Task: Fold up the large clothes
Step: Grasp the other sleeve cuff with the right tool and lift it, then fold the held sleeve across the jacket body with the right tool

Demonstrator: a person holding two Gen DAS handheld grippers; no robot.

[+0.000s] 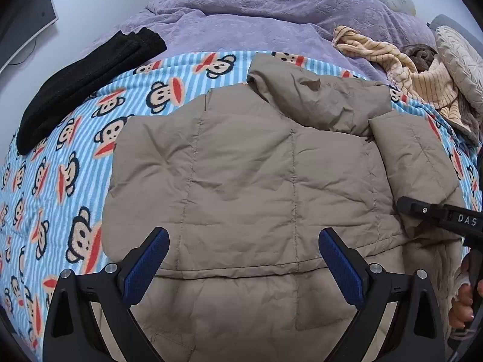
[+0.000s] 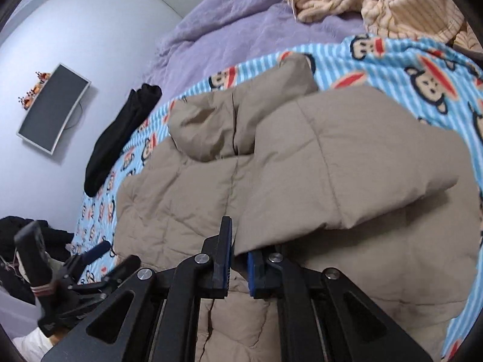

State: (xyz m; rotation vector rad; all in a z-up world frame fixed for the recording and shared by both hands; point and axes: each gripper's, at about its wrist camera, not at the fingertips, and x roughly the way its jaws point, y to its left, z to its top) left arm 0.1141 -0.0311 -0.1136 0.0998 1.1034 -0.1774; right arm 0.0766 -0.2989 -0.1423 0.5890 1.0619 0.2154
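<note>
Two hand-held grippers work your bed: the left hand-held gripper [image 1: 243, 247] hovers spread apart above the jacket [image 1: 241, 175], mid-frame on the monkey blanket [image 1: 60, 166]; your right hand-held gripper [image 2: 238, 259] is clamped on its folded sleeve [image 2: 347, 181]. Purple duvet [image 1: 256, 24] fills the top, black garment [image 1: 84, 87] upper left, monitor [image 2: 54, 108] on the left wall.

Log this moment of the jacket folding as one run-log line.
step: folding sleeve | right gripper: shut on jacket sleeve | left gripper: open above tan jacket | surface: monkey-print blanket
</note>
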